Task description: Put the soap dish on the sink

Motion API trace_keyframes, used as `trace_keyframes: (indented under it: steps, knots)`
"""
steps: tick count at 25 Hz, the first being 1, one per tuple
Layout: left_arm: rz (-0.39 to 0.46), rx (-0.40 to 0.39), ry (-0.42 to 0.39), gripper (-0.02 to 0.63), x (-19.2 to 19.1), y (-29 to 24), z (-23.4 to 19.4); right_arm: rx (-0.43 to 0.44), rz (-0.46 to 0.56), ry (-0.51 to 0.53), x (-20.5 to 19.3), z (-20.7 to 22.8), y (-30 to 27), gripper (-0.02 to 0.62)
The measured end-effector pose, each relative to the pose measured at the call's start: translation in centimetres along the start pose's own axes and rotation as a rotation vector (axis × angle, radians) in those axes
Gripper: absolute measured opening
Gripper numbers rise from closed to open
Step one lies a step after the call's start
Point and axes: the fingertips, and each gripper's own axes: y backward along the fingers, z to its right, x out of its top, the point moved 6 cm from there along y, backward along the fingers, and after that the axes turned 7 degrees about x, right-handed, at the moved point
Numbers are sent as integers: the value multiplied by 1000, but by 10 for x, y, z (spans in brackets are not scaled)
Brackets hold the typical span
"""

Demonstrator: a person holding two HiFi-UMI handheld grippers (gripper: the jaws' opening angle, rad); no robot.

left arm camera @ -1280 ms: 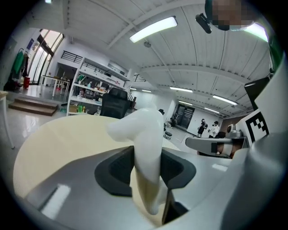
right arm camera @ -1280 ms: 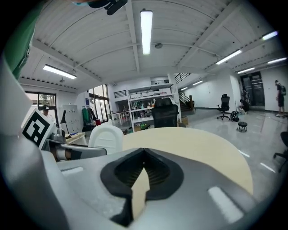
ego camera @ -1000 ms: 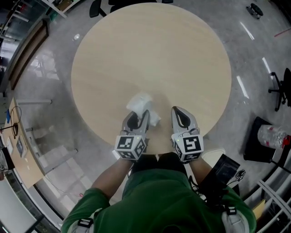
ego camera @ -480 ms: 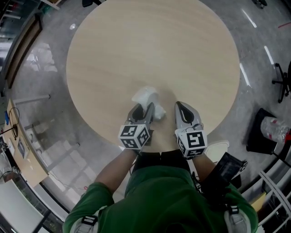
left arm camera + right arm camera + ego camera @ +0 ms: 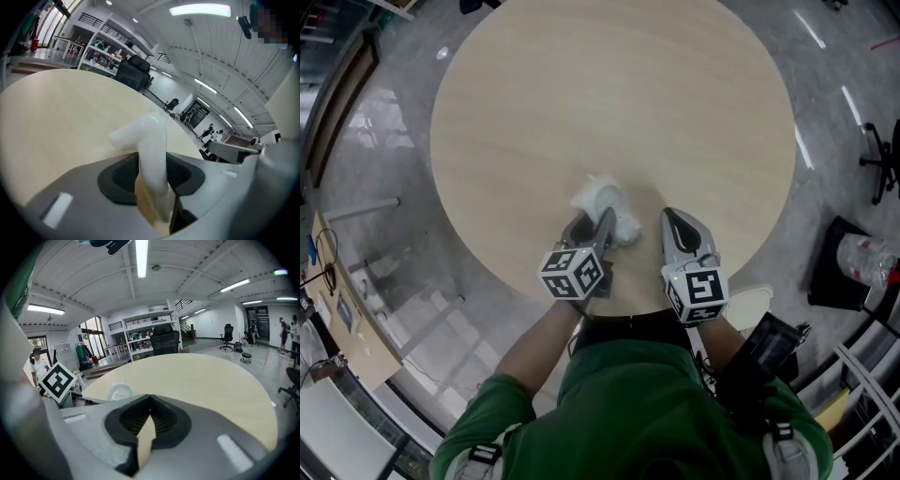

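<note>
Toward the round tabletop (image 5: 609, 94) both claws have sunk since the earlier frame, and the left one has also rolled. Apart from the dish, the tabletop is bare wood, and no view shows a sink.

Your left claw (image 5: 592, 221) grips the white soap dish (image 5: 602, 198) by one thin wall, set narrow on it. Its jaws have just eased slightly apart, with that wall between the pads. Your right claw (image 5: 671, 219) is closed on nothing, near the dish.

The dish lies near the tabletop's near edge and appears to rest on the wood.

Hazard: a rim-only grip that loosens further may let the dish pivot or drop when you lift it. Confirm firm pad contact before carrying.
</note>
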Motion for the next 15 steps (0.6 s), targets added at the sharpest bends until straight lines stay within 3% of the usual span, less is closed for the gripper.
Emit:
trace_keyframes:
  steps: [15]
  knots:
    - [-74, 105, -79, 215, -6, -2, -11, 18, 8, -1, 7, 0, -8, 3]
